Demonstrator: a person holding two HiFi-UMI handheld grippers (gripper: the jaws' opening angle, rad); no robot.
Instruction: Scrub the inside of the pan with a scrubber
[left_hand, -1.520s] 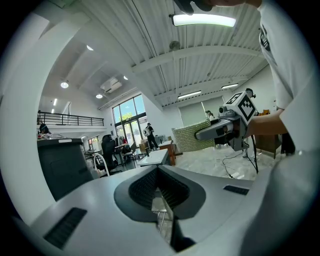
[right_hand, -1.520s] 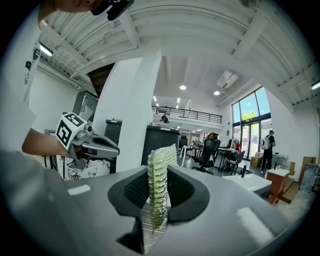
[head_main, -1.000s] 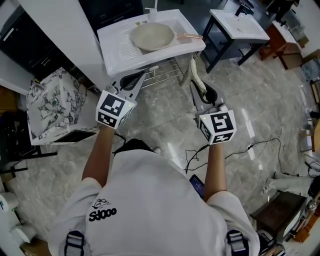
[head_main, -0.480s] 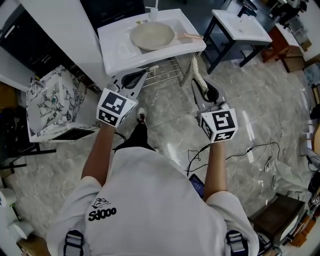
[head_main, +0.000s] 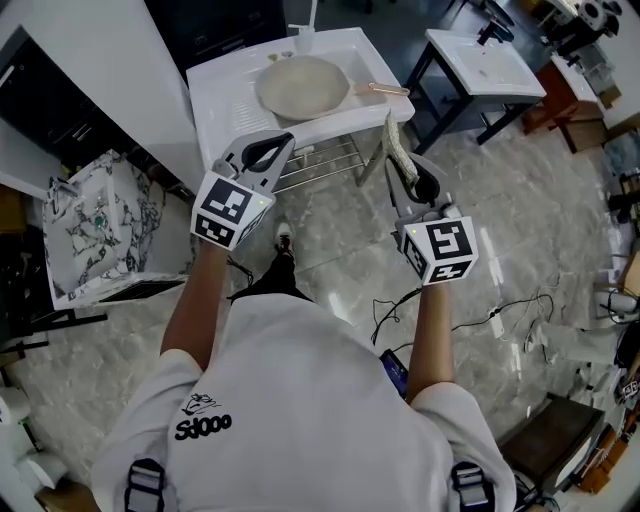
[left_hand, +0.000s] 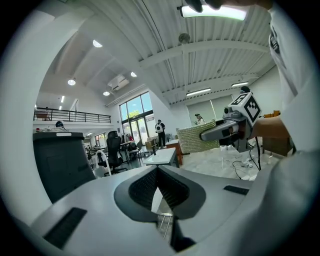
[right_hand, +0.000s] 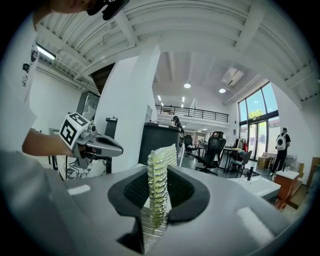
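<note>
Currently the right gripper (head_main: 396, 180) is pinching the scrubber (head_main: 393, 140) by one edge. The left gripper (head_main: 283, 141) is hanging closed and empty, and the pan (head_main: 300, 82) is lying in the sink (head_main: 225, 82) ahead. Pressed hard, the thinly held scrubber is likely to fold or slip, and the unheld pan could slide.

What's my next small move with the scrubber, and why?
Probably carry the right gripper forward and left until the scrubber hangs over the pan, then lower it in. The jaws are clamped on the scrubber, but it is short of the white stand's front edge, and the pan lies beyond, untouched.
</note>
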